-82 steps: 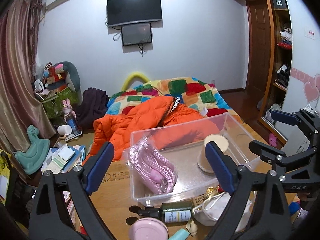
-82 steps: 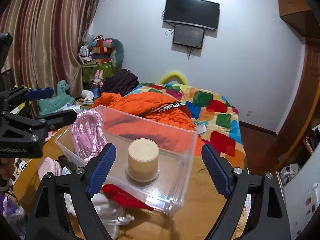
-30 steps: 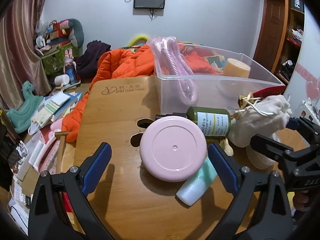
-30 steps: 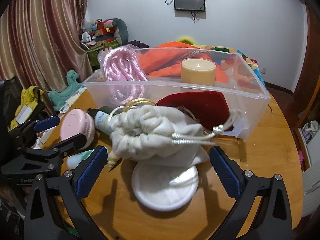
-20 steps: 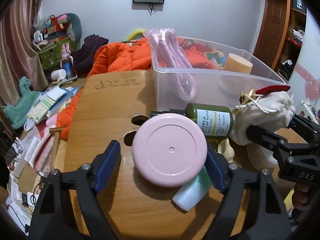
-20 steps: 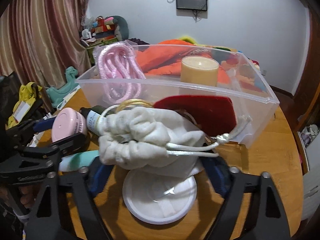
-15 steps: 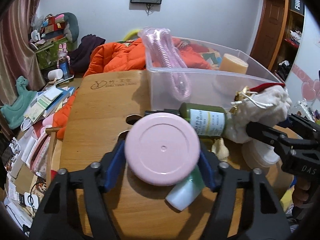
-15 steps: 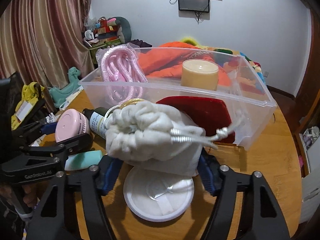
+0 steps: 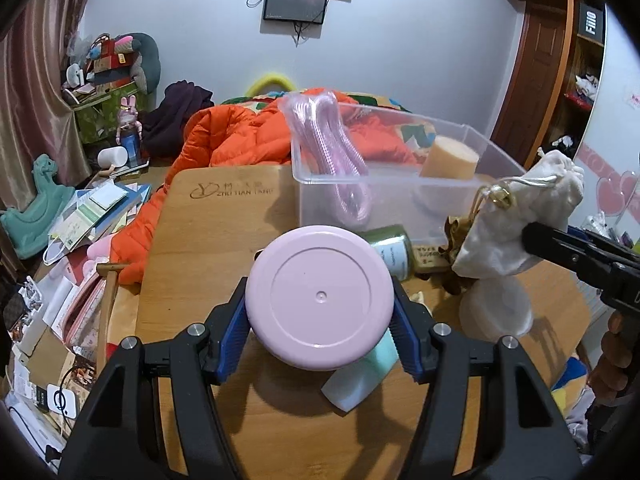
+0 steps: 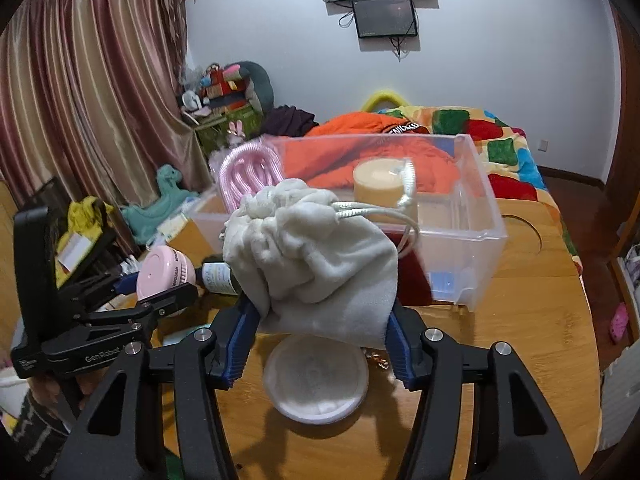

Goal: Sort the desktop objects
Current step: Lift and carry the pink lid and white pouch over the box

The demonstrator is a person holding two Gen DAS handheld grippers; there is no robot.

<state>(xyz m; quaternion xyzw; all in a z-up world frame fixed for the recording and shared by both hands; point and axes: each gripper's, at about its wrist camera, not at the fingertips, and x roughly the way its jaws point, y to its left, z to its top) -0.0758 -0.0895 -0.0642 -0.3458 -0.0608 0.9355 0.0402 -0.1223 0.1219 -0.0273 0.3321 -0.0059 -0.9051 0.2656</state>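
My left gripper [image 9: 320, 330] is shut on a round pink case [image 9: 320, 298] and holds it above the wooden table [image 9: 224, 216]. My right gripper [image 10: 320, 338] is shut on a white drawstring pouch [image 10: 316, 264], lifted off the table; the pouch also shows in the left wrist view [image 9: 520, 220]. A clear plastic bin [image 10: 472, 216] behind holds a pink coiled rope [image 9: 340, 152] and a beige candle [image 10: 382, 184]. The pink case also shows in the right wrist view [image 10: 164, 270].
On the table lie a green bottle [image 9: 394, 252], a mint tube [image 9: 360, 376], a white round pad [image 10: 316, 376] and a red pouch [image 10: 414, 276]. An orange jacket [image 9: 224, 148] hangs over the table's far edge. Clutter fills the floor at left.
Both grippers came down from over the bin and shut, the left on the pink case, the right on the white pouch. Both objects have risen off the table.
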